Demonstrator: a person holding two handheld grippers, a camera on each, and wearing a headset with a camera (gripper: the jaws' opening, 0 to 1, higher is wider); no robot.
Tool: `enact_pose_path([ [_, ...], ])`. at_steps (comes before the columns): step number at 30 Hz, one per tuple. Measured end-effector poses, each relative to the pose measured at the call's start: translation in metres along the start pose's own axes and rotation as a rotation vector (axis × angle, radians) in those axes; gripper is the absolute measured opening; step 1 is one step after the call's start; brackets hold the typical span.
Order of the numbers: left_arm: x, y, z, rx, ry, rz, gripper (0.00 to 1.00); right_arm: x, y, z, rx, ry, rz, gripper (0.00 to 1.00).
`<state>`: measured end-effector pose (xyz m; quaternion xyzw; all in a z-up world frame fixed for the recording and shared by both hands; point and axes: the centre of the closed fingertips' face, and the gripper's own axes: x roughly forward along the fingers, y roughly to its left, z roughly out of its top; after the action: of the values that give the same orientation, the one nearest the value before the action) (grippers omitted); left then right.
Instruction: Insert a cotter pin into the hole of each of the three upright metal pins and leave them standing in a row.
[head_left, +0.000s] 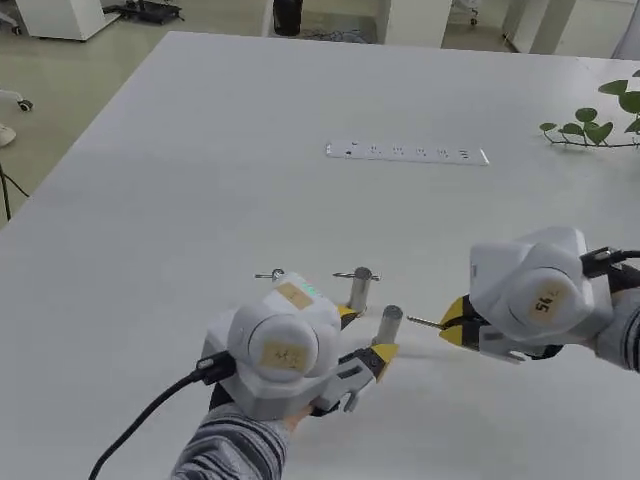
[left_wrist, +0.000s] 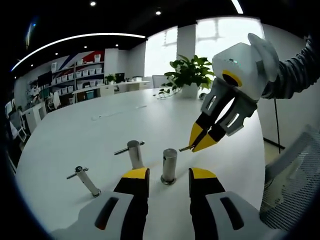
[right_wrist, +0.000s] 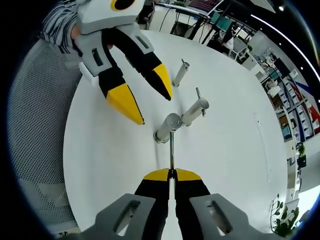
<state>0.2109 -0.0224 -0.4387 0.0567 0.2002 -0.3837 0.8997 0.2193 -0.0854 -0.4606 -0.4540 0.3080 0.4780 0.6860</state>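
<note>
Three upright metal pins stand on the white table. The far-left pin (head_left: 277, 275) (left_wrist: 86, 179) and the middle pin (head_left: 360, 288) (left_wrist: 134, 153) each carry a cotter pin through the top. The nearest pin (head_left: 390, 323) (left_wrist: 169, 165) (right_wrist: 167, 127) has none. My left gripper (head_left: 367, 332) (left_wrist: 168, 176) is open, its yellow tips either side of that pin's base, not gripping it. My right gripper (head_left: 452, 327) (right_wrist: 171, 174) is shut on a thin cotter pin (head_left: 425, 322) (left_wrist: 186, 148) (right_wrist: 171, 147), whose free end points at the nearest pin's top, almost touching it.
A white power strip (head_left: 405, 152) lies further back on the table. A leafy plant sprig (head_left: 598, 128) sits at the far right edge. The left table edge (head_left: 90, 130) runs diagonally, with floor beyond.
</note>
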Motion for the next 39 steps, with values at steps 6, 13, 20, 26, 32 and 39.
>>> enact_pose_path([
  [6,0.014,0.001,-0.007,-0.008,0.024,-0.006,0.27,0.005,0.001,-0.001,0.012,0.007,0.007,0.00],
  [13,0.027,0.003,-0.006,-0.023,0.022,-0.008,0.24,0.003,0.000,-0.001,0.022,0.007,0.008,0.00],
  [20,0.034,0.001,-0.014,-0.027,0.039,-0.009,0.19,0.002,-0.001,-0.002,0.028,0.012,0.007,0.00],
  [26,0.036,-0.001,-0.016,-0.020,0.042,-0.016,0.15,0.004,0.000,-0.001,0.026,0.020,0.007,0.00],
  [32,0.037,0.000,-0.019,-0.022,0.054,-0.017,0.10,0.005,-0.001,0.002,0.027,0.024,-0.002,0.00],
  [39,0.039,0.000,-0.022,-0.015,0.068,-0.015,0.10,0.003,-0.002,0.005,0.019,0.021,0.000,0.00],
])
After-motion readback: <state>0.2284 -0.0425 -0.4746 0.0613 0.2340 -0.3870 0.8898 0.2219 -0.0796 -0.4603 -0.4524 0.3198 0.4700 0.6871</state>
